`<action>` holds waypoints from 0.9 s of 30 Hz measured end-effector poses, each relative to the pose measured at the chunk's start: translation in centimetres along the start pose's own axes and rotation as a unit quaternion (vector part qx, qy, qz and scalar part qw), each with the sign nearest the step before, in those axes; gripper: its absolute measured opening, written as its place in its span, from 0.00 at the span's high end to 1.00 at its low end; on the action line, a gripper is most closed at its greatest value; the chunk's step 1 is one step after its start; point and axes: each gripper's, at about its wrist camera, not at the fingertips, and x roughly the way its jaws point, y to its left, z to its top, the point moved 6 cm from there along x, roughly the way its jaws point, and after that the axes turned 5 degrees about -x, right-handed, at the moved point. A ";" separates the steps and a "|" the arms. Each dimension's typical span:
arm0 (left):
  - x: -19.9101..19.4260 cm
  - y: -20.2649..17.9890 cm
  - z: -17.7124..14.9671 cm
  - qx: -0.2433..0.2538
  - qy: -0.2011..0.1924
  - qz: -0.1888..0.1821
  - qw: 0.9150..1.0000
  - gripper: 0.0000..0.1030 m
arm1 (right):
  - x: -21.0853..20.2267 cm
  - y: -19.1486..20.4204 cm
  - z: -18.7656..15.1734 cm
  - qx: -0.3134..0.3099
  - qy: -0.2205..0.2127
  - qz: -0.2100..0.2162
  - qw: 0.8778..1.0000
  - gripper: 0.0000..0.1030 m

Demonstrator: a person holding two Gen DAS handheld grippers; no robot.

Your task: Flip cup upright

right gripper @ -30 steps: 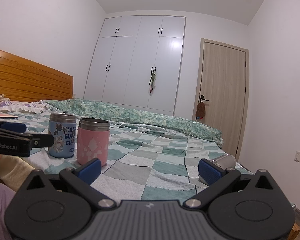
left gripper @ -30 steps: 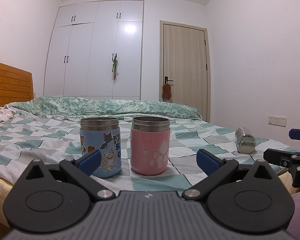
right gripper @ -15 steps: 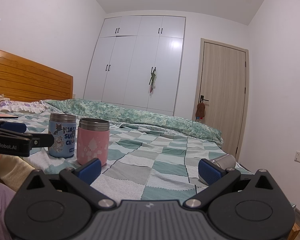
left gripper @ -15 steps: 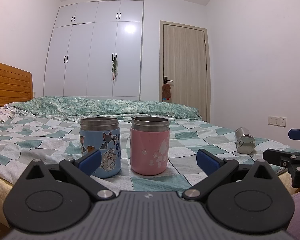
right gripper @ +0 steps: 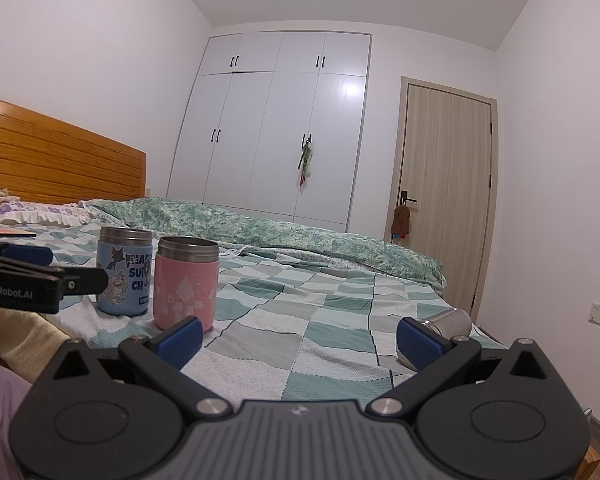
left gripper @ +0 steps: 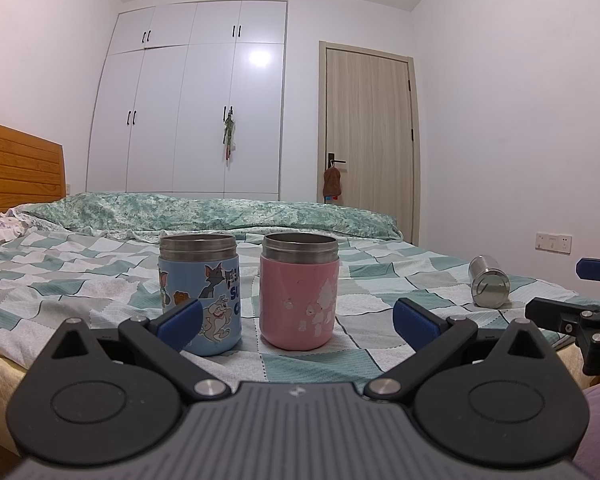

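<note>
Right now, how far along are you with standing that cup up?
Barely begun. The blue cup and pink cup already stand upright, side by side on the bed. The steel cup lies on its side near the bed's edge, untouched. Nothing is in hand: the left gripper and right gripper both have jaws open and empty. Left to do: reach the steel cup, grasp it and stand it up.

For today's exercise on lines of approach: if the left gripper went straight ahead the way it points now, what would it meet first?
Probably the pink cup, standing upright almost dead ahead of the open left gripper. The blue cartoon cup stands just left of that line; depth is hard to judge.
</note>
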 end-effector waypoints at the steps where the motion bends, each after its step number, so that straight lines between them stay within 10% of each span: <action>1: 0.0 0.0 0.0 0.000 0.000 0.000 1.000 0.00 | 0.0 0.0 0.0 0.000 0.000 0.000 1.000 0.00; 27: 0.0 -0.2 0.0 -0.001 0.001 0.000 1.000 0.00 | 0.1 0.0 0.0 0.000 0.001 0.000 1.000 0.00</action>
